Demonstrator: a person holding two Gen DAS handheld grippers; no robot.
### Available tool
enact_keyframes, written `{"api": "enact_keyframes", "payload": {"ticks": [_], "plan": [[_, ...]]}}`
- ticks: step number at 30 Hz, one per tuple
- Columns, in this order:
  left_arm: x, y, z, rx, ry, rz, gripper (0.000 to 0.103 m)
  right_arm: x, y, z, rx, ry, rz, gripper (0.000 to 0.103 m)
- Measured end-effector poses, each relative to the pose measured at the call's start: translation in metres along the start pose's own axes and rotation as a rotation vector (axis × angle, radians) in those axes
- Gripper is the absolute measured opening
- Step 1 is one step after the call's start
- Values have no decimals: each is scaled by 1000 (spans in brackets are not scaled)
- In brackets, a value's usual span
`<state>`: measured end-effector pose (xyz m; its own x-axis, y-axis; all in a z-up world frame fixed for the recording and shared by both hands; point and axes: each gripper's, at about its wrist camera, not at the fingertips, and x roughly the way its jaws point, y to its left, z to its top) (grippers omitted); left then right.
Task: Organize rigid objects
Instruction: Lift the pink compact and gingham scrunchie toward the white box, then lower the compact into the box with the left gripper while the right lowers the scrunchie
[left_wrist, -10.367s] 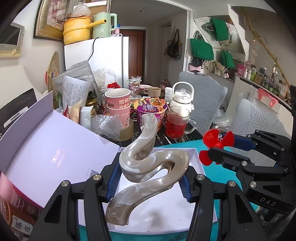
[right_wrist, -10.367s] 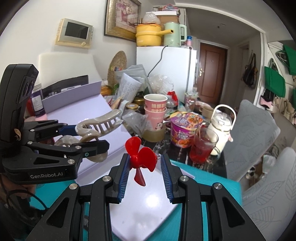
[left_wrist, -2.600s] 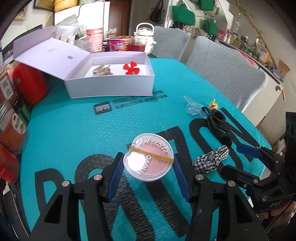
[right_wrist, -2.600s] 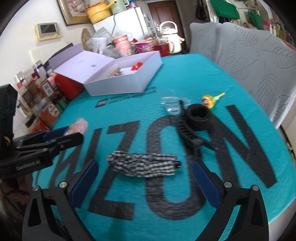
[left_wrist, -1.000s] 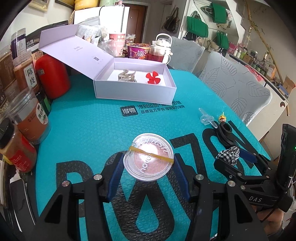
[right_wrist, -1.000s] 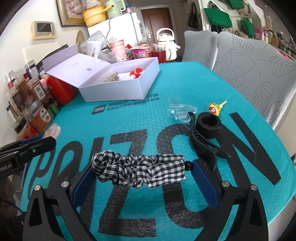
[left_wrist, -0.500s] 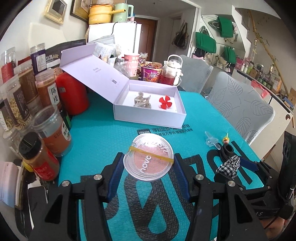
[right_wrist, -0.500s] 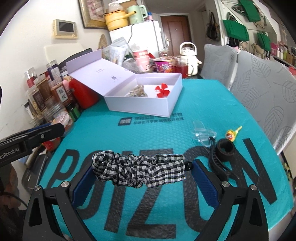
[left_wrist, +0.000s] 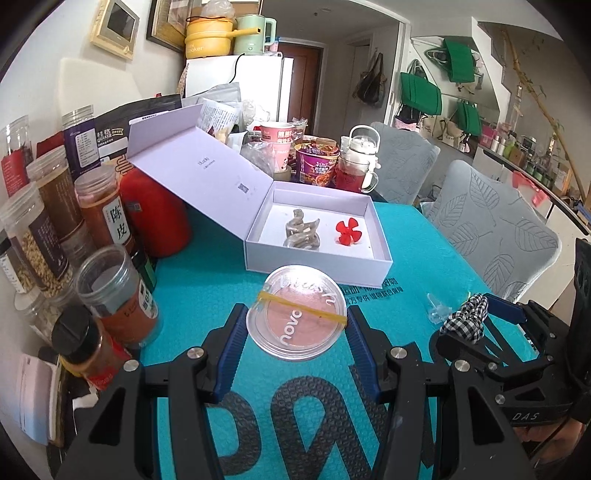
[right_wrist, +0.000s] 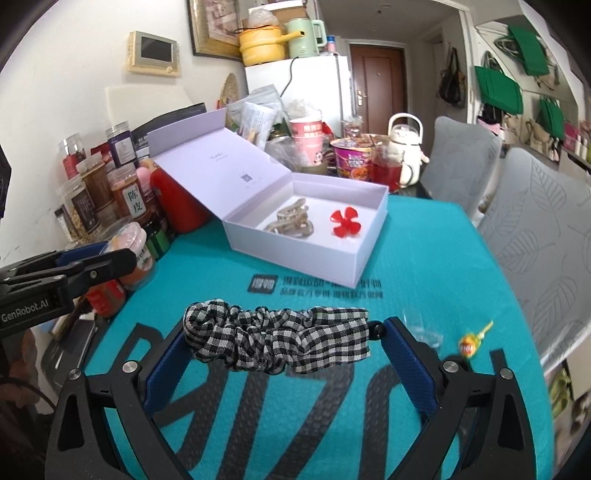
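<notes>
Two claws: both loaded, both raised off the mat (left_wrist: 207, 295) and aimed at the box (left_wrist: 317, 254) ahead.
Left claw (left_wrist: 297, 328): clamped on the compact (left_wrist: 297, 310) by its rim, lid face up and near level; that probably lets it go down flat.
Compact: round, clear, pink inside, a yellow band across the lid, likely to keep it shut.
Right claw (right_wrist: 282, 345): clamped on the scrunchie (right_wrist: 277, 334), jaws set wide, the checked cloth spanning pad to pad; soft stuff is pinched at its ends here.
Box: just ahead of and below both claws, lid (left_wrist: 199, 177) propped back toward the jars (left_wrist: 40, 229), so its tray lies open to an approach from above.
Inside the box: hair clip (left_wrist: 301, 232) on the left, red propeller (left_wrist: 347, 230) to its right, apart; bare floor shows along the near wall, room for the compact.
Left on the mat: clear plastic piece (right_wrist: 423, 330) and lollipop (right_wrist: 471, 341), to the right of the right claw.
Judgement: carrying step; the compact seems bound for the box, while a cloth scrunchie may belong elsewhere given the task.
Risk: the compact's smooth rim could slip if tilted.
</notes>
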<state>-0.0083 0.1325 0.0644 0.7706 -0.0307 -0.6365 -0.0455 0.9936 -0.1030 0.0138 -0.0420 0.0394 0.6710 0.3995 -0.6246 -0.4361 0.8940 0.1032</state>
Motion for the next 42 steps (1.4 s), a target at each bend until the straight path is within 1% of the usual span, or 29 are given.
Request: {"api": "enact_keyframes", "payload": {"ticks": [3, 6, 17, 25, 31, 35, 42], "plan": [[8, 3, 11, -1, -1, 3, 53, 7, -3, 13, -9, -6, 6, 100], [16, 4, 22, 10, -7, 23, 53, 16, -5, 27, -24, -10, -5, 100], [48, 8, 62, 22, -33, -2, 53, 42, -14, 70, -62, -21, -13, 100], [65, 12, 96, 35, -74, 8, 53, 54, -21, 107, -98, -66, -26, 100], [86, 16, 115, 31, -78, 15, 53, 69, -22, 132, -121, -93, -49, 100], [103, 16, 134, 29, -81, 19, 53, 81, -22, 146, -135, -105, -58, 100], [125, 11, 161, 60, -100, 37, 53, 102, -24, 170, -168, -121, -63, 100]]}}
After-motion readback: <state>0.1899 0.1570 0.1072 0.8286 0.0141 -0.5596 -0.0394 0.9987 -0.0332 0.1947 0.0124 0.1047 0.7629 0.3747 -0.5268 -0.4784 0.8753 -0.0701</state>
